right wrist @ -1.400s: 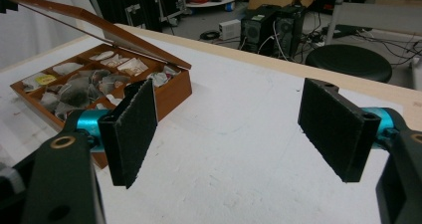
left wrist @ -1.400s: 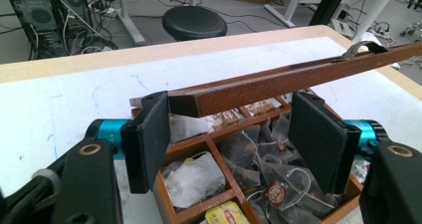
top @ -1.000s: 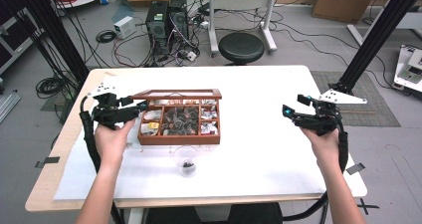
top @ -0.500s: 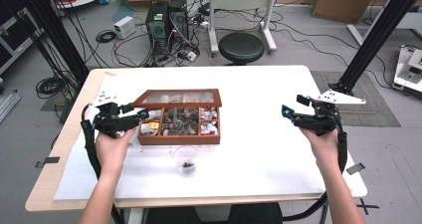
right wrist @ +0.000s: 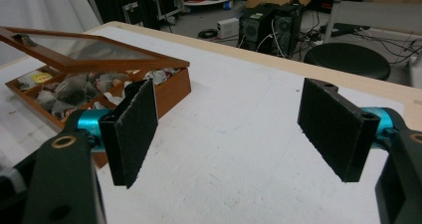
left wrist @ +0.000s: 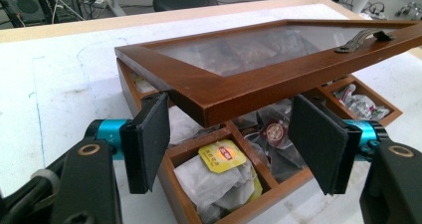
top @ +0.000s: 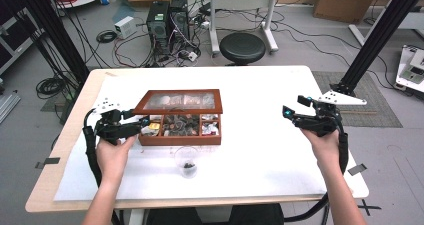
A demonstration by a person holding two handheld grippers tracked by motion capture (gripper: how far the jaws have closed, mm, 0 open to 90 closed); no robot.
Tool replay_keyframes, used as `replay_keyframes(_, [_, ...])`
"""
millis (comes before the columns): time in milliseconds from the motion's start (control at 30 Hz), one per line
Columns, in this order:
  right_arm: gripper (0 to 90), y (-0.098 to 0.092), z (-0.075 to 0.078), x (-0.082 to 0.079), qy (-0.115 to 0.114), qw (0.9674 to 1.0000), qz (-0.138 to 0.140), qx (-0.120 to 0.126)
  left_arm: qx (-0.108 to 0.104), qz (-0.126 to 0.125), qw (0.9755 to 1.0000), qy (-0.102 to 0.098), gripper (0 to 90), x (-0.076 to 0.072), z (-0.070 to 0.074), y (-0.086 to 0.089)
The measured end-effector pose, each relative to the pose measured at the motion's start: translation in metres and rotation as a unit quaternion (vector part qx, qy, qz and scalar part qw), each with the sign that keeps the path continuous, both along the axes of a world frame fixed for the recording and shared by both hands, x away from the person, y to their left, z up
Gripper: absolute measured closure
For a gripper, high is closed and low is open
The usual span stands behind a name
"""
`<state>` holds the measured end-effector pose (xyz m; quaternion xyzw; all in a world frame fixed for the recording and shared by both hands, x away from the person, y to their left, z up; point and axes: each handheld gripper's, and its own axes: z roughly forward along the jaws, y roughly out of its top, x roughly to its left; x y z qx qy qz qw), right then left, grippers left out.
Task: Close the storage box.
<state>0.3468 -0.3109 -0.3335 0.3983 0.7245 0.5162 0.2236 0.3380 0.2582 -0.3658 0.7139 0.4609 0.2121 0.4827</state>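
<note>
Your left gripper (top: pixel 141 121) sits at the left end of the wooden tea box (top: pixel 180 137), jaws spread wide with nothing pinched. In the left gripper view the near corner of the glass lid (left wrist: pixel 259 50) hangs between the pads, not touching either.

The box itself is left of centre on the white table sheet (top: pixel 260 150). Its lid is propped half open over compartments of tea bags (left wrist: pixel 219 176).

Handling, my read: the tea bags are light, soft and crinkly — take one by the paper body or tag, gently. The lid is stiff wood with a glass pane, hinged, likely to drop if nudged. Grip its frame edge, or the metal handle (left wrist: pixel 361 39), not the glass.

A small clear cup (top: pixel 185 161) stands just in front of the box; it looks light and easy to tip, so watch your forearm.

Room: little space under the lid, table edge close on your left. Centre and right of the sheet are open.

Your right gripper (top: pixel 291 116) hovers well apart on the right — jaws wide, empty.
</note>
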Motion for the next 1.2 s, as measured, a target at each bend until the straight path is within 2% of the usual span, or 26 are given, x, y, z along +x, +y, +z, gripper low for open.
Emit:
replay_keyframes(367, [24.0,0.001,-0.001,0.000,0.000,1.0000,0.001,-0.003,0.012,0.003,0.9999,0.001,33.0,-0.006,-0.011,-0.002])
replay_keyframes(733, [24.0,0.003,-0.002,0.001,0.002,1.0000,0.002,-0.005,0.013,0.001,0.9999,0.009,33.0,-0.010,-0.024,-0.002])
replay_keyframes(1033, [24.0,0.004,-0.003,0.001,0.004,1.0000,0.002,-0.005,0.026,-0.005,0.9995,0.019,34.4,-0.012,-0.033,-0.003])
replay_keyframes(1200, [24.0,0.004,-0.004,0.002,0.005,1.0000,0.003,-0.005,0.032,-0.006,0.9990,0.030,34.4,-0.013,-0.042,-0.003])
